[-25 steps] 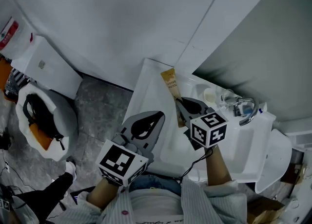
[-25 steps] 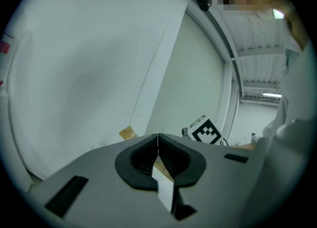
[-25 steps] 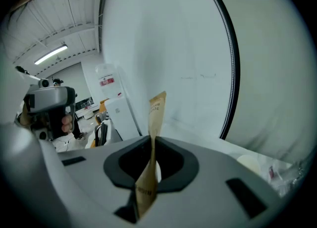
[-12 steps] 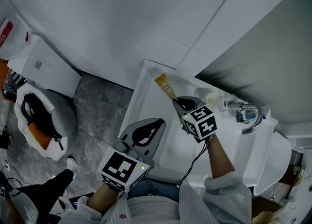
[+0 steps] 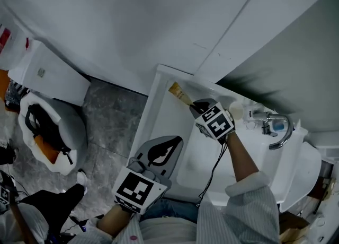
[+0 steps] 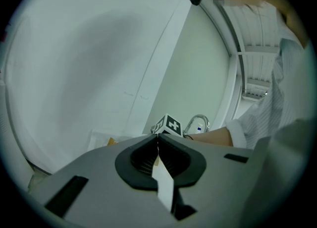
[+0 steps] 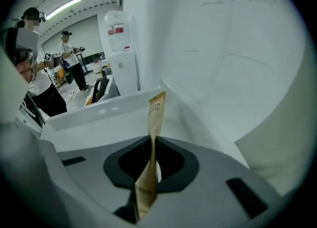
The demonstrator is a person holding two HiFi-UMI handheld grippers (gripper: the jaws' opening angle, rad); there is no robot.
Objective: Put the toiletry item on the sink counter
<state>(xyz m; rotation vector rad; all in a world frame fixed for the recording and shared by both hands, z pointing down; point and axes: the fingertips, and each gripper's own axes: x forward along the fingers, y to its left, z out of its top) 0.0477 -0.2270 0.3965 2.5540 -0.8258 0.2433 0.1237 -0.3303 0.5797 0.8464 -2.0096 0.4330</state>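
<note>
Lower than a second ago, the right gripper (image 5: 195, 109) has swung down and away toward the wall, so the sachet it carries now lies over the far left corner of the desk (image 5: 159, 105) instead of above the middle of it; the left gripper (image 5: 170, 142) has sunk only a little. That desk is a white sink counter set against a pale wall, with a grey stone floor (image 5: 106, 121) to its left and a curved chrome faucet (image 5: 278, 131) at its right end. The left gripper hovers at the near edge of the desk, jaws pressed together with nothing between them, as the left gripper view (image 6: 157, 140) shows. The right gripper points steeply down, its jaws clamped flat on the lower part of the sachet (image 7: 156, 110). This thin tan packet (image 5: 180, 93) sticks out past the jaw tips toward the corner; whether its end touches the desk I cannot tell.
</note>
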